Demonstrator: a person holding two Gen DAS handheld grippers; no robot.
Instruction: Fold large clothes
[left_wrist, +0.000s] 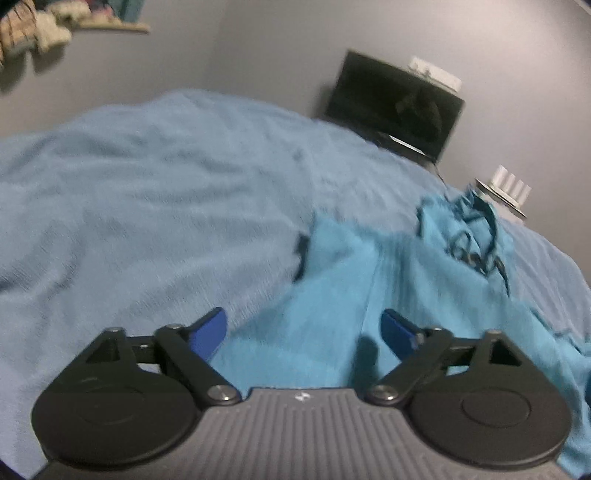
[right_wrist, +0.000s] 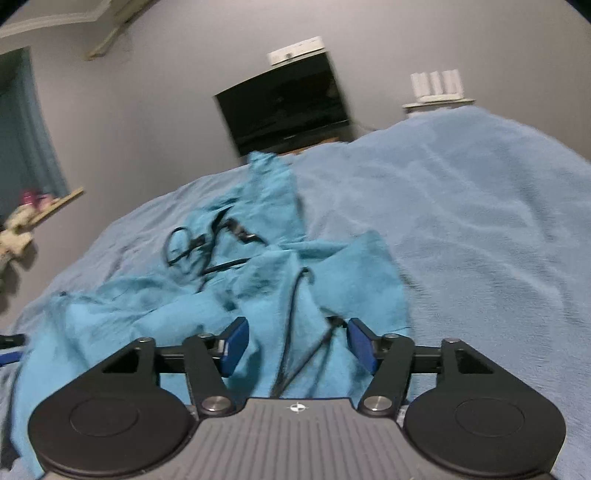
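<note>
On bed (left_wrist: 147, 184), blurred turquoise garment (right_wrist: 332, 266); lettering unreadable, hem cut off.

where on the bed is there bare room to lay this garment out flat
Bare blanket spreads wide on the side of the turquoise garment away from its dark drawstrings, out to the bed edge by the TV. The crumpled garment itself is the crowded part.

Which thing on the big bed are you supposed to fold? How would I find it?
Look at the wide bed with the pale blue blanket in front of the dark TV screen. Crumpled on it lies the garment, right before both open grippers. It is brighter turquoise than the blanket and has thin dark cords curling over it.
</note>
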